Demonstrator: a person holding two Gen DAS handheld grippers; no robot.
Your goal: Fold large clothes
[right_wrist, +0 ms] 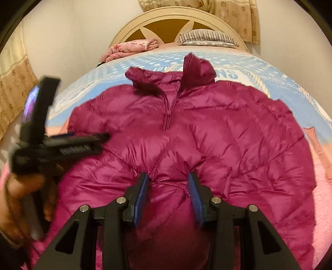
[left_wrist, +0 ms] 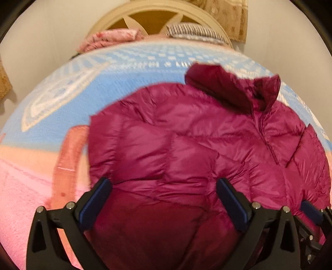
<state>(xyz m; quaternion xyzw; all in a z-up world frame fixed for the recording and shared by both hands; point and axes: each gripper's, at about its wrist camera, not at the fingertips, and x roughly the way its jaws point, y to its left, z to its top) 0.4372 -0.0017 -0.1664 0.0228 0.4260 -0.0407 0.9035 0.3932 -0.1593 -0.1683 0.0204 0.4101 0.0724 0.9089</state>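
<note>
A magenta puffer jacket (left_wrist: 186, 145) lies front up on the bed, collar toward the headboard; it also fills the right wrist view (right_wrist: 207, 135). My left gripper (left_wrist: 164, 184) is open above the jacket's left side, nothing between its blue pads. In the right wrist view it appears blurred at the left (right_wrist: 91, 139), held by a hand. My right gripper (right_wrist: 168, 178) is closed on a bunched fold of the jacket near its lower middle, fabric pinched between the blue pads. Its tip shows at the right edge of the left wrist view (left_wrist: 311, 209).
The bed has a blue, white and pink patterned blanket (right_wrist: 259, 68). A folded pink floral quilt (right_wrist: 132, 47) and a striped pillow (right_wrist: 207, 37) lie by the cream headboard (right_wrist: 172, 18). Beige curtains (right_wrist: 234, 14) hang behind.
</note>
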